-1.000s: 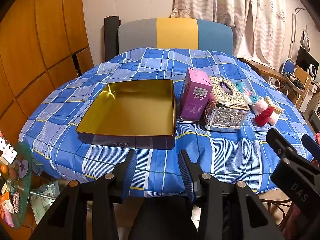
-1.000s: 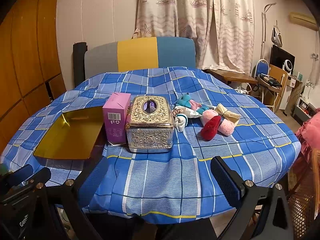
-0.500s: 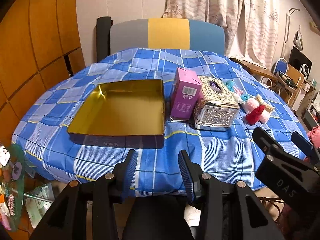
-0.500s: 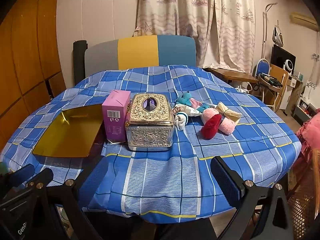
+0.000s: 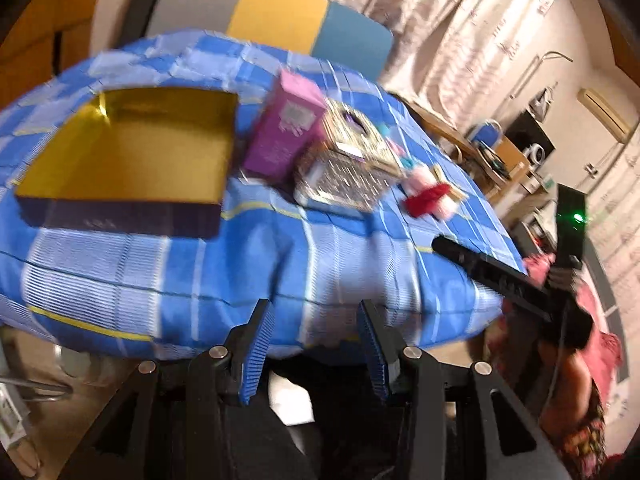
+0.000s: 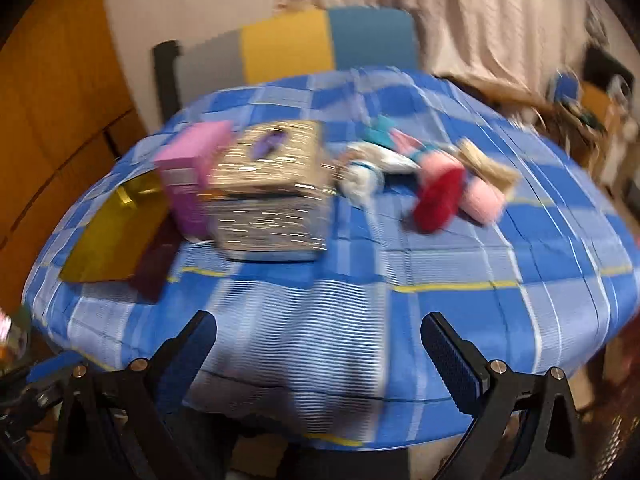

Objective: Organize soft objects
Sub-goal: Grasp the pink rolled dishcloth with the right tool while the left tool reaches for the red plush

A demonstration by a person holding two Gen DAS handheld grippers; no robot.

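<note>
The left gripper (image 5: 316, 344) has its fingers (image 5: 256, 354) apart with nothing between them, at the near edge of the worktop (image 5: 248, 264). The right gripper (image 6: 318, 360) stands wide apart, also empty. The soft toys (image 6: 436, 196) lie well ahead of its fingers, to the right of the silver tissue box (image 6: 272, 196), the pink carton (image 6: 192, 176) and the gold tray (image 6: 116, 232).

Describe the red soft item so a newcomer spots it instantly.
Start at the table with the blue checked cloth, then find the silver ornate box near its middle. To the right of the box lies a heap of soft items; the red one is at its near edge, resting against a pink fluffy piece, the heap's only deep red.
</note>
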